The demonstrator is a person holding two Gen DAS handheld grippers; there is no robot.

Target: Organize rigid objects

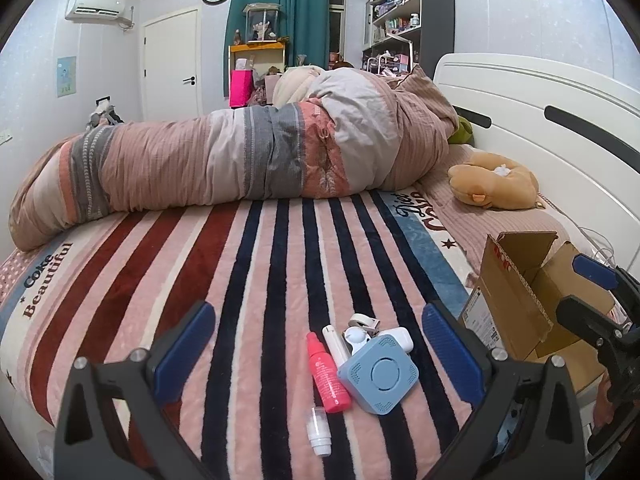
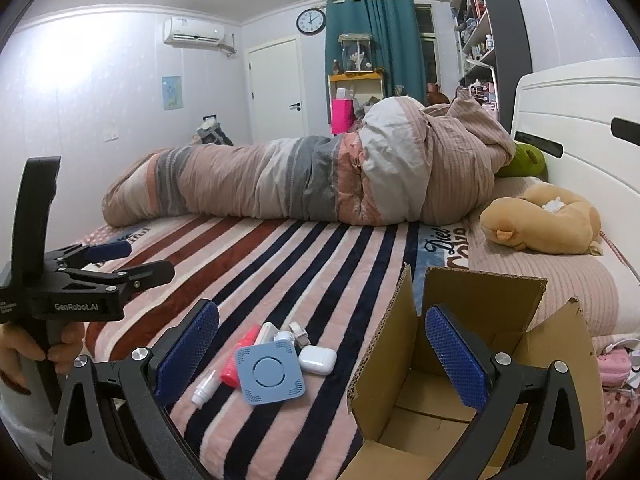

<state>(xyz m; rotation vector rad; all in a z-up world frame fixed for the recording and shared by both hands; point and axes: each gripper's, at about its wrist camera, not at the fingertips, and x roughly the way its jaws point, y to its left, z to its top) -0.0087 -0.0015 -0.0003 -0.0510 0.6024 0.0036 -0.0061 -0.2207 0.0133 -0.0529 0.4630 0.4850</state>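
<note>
Fuzzy cloth blanket [image 1: 248,264], matt brown cardboard box [image 2: 404,364], glossy white plastic earbud case [image 2: 318,359], textured blue fingers [image 2: 454,354]

I count one cardboard box [image 2: 460,380] and, on the striped blanket, a cluster of small things: one blue square device [image 1: 379,376], one pink spray bottle [image 1: 327,374], one clear cap [image 1: 319,432], one white tube [image 1: 335,346], one white earbud case [image 2: 318,359], and two smaller white pieces I can't identify.
</note>
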